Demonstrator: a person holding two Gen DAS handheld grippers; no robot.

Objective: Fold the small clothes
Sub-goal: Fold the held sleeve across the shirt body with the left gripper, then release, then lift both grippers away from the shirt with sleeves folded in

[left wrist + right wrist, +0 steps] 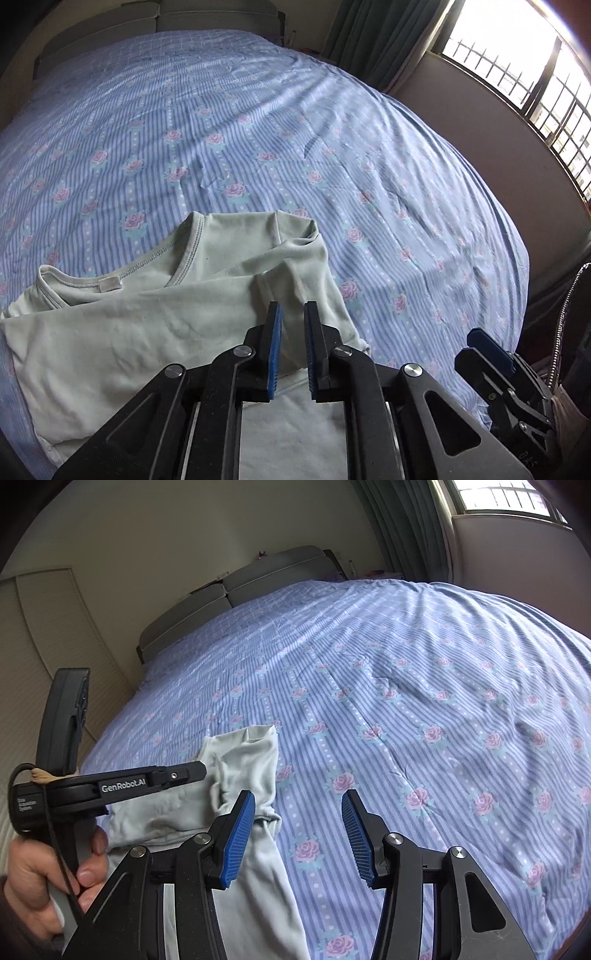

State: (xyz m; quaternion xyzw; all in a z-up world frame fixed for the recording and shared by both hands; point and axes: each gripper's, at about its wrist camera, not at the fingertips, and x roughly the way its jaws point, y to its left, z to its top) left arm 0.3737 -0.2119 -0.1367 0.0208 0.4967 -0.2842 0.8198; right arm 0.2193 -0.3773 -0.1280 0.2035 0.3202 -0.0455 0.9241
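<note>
A pale green small shirt (122,332) lies on the bed near its front edge, neckline with a white label toward the left, one side folded over its middle. My left gripper (292,317) hovers just above the shirt's right part, jaws narrowly apart with nothing between them. The shirt also shows in the right wrist view (247,768), with a sleeve trailing down toward the camera. My right gripper (298,808) is open wide and empty, its left finger over the shirt's edge, its right finger over the bedsheet. The left gripper (199,770) appears there from the side, over the shirt.
The bed carries a blue striped sheet with pink roses (258,129). A grey headboard (236,587) stands at the far end. A wall and barred window (535,85) lie to the right, with green curtains (373,40). The right gripper (491,354) sits at the bed's right edge.
</note>
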